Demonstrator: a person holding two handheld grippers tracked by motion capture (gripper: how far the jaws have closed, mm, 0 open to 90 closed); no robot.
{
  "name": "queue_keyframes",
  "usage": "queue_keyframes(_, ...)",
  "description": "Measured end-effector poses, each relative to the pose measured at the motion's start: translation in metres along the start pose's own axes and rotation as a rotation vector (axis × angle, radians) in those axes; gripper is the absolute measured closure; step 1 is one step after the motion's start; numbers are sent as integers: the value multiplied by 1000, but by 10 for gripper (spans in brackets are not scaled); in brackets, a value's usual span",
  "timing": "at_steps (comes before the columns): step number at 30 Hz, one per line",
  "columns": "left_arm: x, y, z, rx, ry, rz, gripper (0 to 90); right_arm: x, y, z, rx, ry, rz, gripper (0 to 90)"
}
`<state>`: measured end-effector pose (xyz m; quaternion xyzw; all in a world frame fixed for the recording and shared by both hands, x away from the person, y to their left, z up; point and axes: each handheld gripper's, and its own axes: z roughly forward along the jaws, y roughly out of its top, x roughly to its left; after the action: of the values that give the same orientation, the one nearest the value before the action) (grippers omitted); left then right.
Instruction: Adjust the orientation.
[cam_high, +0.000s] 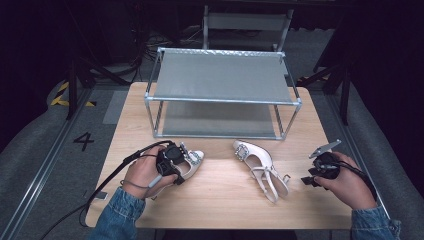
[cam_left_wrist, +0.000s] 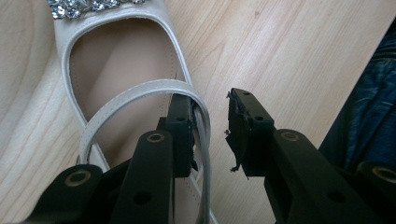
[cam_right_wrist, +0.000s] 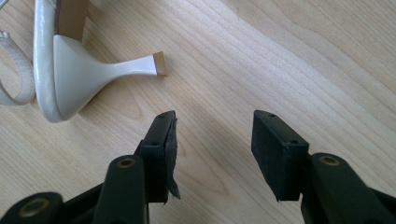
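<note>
Shoe strap (cam_left_wrist: 140, 91) lies between the left gripper's (cam_left_wrist: 210, 135) parted jaws.

showing cream-white shoes (cam_high: 260, 167) with sparkling silver buckles (cam_left_wrist: 84, 6), sitting on pale wood-grain table (cam_high: 220, 200), grey metal rack (cam_high: 222, 77), black grippers (cam_high: 170, 162), blue denim sleeves (cam_high: 117, 215)

Glossy cream leather shoes (cam_high: 260, 165) with sparkling rhinestone buckles lie on a matt, pale wood table (cam_high: 220, 200). At 12 o'clock, a metal-tube rack (cam_high: 222, 100) carries grey cloth shelves.

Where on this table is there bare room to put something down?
Bare wood lies between the two shoes, and along the near table edge. Both rack shelves are bare. It is crowded around each claw.
</note>
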<state>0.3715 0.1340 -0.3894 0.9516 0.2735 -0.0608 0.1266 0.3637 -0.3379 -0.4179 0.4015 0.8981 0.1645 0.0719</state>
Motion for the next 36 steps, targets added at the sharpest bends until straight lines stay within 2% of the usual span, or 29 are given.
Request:
queue_keyframes(2,0,-1,1,7,2,-5,679,0,0,0,-2,-3,1,511)
queue_keyframes(7,-2,-6,-4,-50,39,-33,584,1,2,2,0,2,-6,506)
queue_keyframes(8,-4,-8,-5,-65,52,-48,566,1,3,2,1,3,-7,505)
queue_keyframes(10,-7,-15,-4,-138,118,-81,539,1,5,3,-1,5,-14,503)
queue_keyframes(11,-6,-18,-2,-170,134,-105,545,2,6,3,-1,7,-15,503)
queue_keyframes(14,-2,-22,3,-189,131,-149,579,3,10,4,-1,10,-29,502)
queue_keyframes(17,-2,-21,12,-170,96,-167,593,4,12,7,3,13,-36,501)
queue_keyframes(24,-2,-12,32,-142,78,-176,636,5,15,11,11,24,-43,499)
queue_keyframes(30,0,-8,37,-142,97,-171,722,6,14,12,12,28,-41,499)
queue_keyframes(33,2,-7,39,-145,92,-171,768,6,13,12,11,27,-39,499)
queue_keyframes(34,2,-7,39,-140,99,-163,768,6,13,11,12,27,-38,499)
queue_keyframes(36,0,-5,39,-127,134,-148,848,6,12,11,12,27,-38,499)
